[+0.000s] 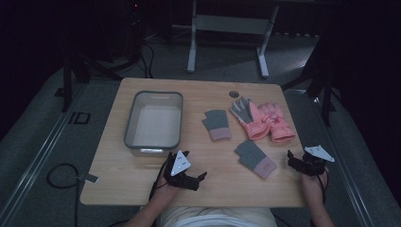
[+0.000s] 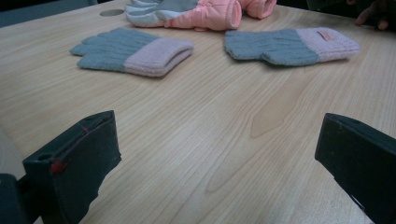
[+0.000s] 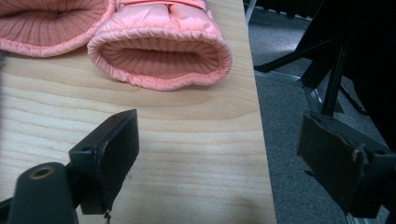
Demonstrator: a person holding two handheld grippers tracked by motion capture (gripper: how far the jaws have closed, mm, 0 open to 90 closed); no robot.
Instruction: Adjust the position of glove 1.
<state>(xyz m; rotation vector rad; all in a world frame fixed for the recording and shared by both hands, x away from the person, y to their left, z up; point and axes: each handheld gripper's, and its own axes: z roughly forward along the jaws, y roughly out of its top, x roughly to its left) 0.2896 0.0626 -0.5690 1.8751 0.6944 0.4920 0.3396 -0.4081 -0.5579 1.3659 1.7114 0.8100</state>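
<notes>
**Desk:** What sits on the light wooden table [image 1: 142, 175]?

**Caption writer:** A grey-rimmed rectangular plastic tub [image 1: 154, 119] stands on its left half, seen from above. To the tub's right lies a grey knitted glove with a pink cuff [image 1: 217, 125], fingers pointing away from the person. A second grey knitted glove with a pink cuff [image 1: 255, 158] lies nearer the front edge, angled, its cuff toward the person's right. Beyond them, toward the right rear, a pair of padded pink winter gloves [image 1: 263, 120] rests side by side and touching, one showing a grey palm. A small round hole [image 1: 234, 93] pierces the tabletop behind them.

**Desk:** And the grippers?

**Caption writer:** The left gripper [image 1: 187, 176], a black two-jaw tool with a grey three-cornered plate, hovers near the front edge, just in front of the tub. Its own view shows the jaws spread wide with nothing between them, both knitted gloves lying ahead. The right gripper [image 1: 302, 163] sits at the table's right front corner, apart from the nearer knitted glove. In its view the jaws also stand wide apart and empty, one over the wood, one past the table's edge above grey carpet [image 3: 289, 140], with the open ribbed cuffs of the pink gloves just ahead.
</notes>
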